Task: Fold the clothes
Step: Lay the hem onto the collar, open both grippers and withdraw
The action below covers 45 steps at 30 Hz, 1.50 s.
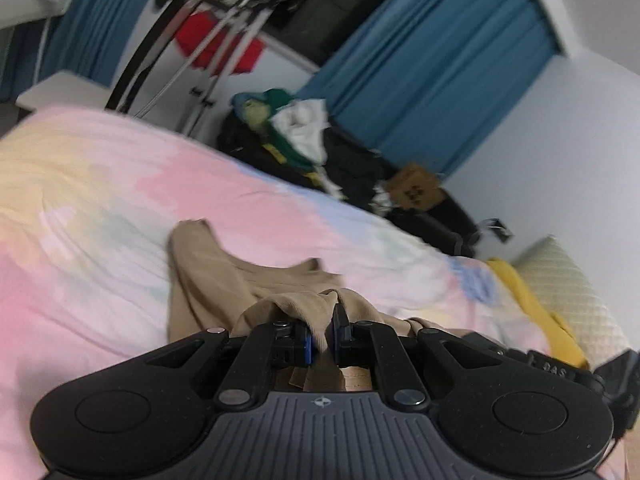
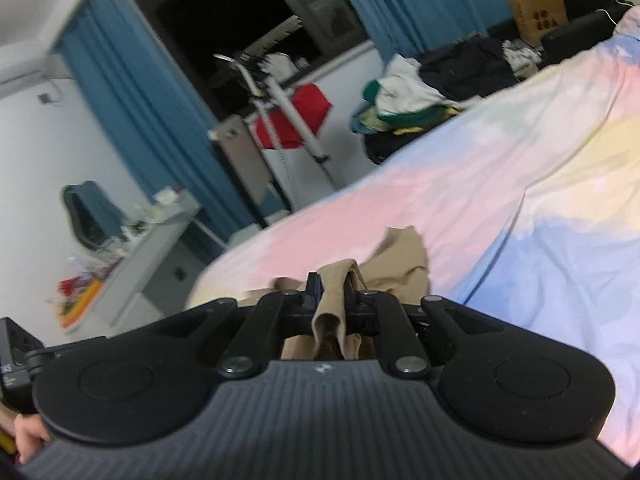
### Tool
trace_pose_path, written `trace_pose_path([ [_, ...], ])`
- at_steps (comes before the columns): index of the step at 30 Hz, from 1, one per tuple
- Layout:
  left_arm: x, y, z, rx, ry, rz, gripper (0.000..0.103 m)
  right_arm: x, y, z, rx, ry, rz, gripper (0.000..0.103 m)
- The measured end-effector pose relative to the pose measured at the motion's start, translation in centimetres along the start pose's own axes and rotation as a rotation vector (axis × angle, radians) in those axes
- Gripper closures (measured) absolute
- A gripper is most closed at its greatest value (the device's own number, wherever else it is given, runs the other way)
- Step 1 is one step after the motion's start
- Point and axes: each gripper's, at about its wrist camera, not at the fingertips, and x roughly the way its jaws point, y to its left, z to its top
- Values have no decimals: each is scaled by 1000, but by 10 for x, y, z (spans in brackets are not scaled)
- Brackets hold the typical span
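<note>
While my left hand-held gripper and right hand-held gripper each clamp bunched tan garment, it trails unfolded on the bed, folding barely begun.

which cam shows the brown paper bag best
The right wrist view: the brown paper bag stands upright with handles and dark print visible. The left wrist view shows it smaller, tilted and blurred beside the dark clothes pile.
</note>
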Motion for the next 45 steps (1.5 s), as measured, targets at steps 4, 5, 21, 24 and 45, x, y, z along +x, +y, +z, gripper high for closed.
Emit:
trace_pose_path([
  [4,56,43,-4,8,57,58,93,57,-21,-14,-28,57,-64,92],
  [5,68,51,-7,21,75,78,93,71,-24,-19,-50,72,-89,92],
  [21,79,34,-36,248,94,182,41,110,-12,-40,-225,174,-181,39],
  [24,52,13,-50,304,44,227,20,84,-6,-43,-232,134,-164,29],
  [45,-25,54,-140,-455,246,41,16,-5,-59,-104,507,390,128,27],
])
